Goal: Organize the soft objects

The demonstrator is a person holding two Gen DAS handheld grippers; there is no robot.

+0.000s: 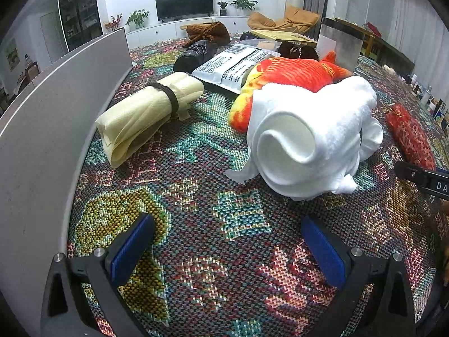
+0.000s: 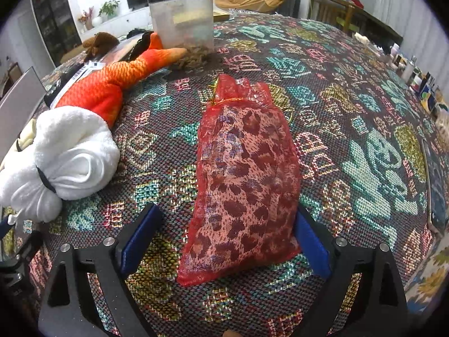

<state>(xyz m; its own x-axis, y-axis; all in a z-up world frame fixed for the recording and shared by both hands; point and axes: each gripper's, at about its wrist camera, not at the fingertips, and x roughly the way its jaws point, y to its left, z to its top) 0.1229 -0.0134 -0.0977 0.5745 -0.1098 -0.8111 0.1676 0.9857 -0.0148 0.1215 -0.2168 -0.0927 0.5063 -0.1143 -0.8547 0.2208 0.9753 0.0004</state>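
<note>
Though soft things lay around the towel (image 1: 308, 137), none looked sorted. Both grippers, left (image 1: 227, 250) and right (image 2: 224, 241), gaped; the pouch (image 2: 241, 179) lay unclamped.

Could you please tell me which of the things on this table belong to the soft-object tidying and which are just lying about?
Belong:
red mesh pouch
white rolled towel
cream rolled cloth
orange fish plush
brown plush

Lying about:
printed mailer bag
clear container
black roll
</note>
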